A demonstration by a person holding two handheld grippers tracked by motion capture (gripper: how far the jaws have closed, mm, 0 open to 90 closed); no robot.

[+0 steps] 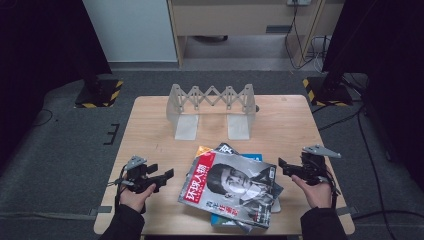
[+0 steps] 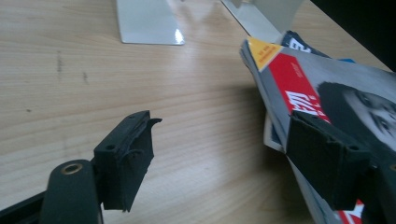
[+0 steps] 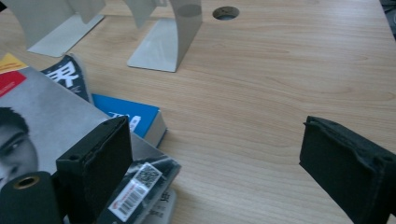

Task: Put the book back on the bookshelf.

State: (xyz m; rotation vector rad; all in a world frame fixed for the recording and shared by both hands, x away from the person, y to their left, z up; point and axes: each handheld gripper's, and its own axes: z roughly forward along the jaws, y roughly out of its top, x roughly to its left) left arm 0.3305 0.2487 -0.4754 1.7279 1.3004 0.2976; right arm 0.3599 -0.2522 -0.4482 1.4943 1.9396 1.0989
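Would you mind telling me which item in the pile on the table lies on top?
The magazine with the red title block and black-and-white portrait lies on top; the blue book and the other magazines only peek out beneath it.

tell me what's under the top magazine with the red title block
Under the top magazine lie another magazine and a blue book, corners poking out. How many more lie beneath is covered.

The top magazine (image 1: 230,187) hides most of the blue book (image 1: 252,158) beneath — and the stack's lower covers, near the surface's front edge.
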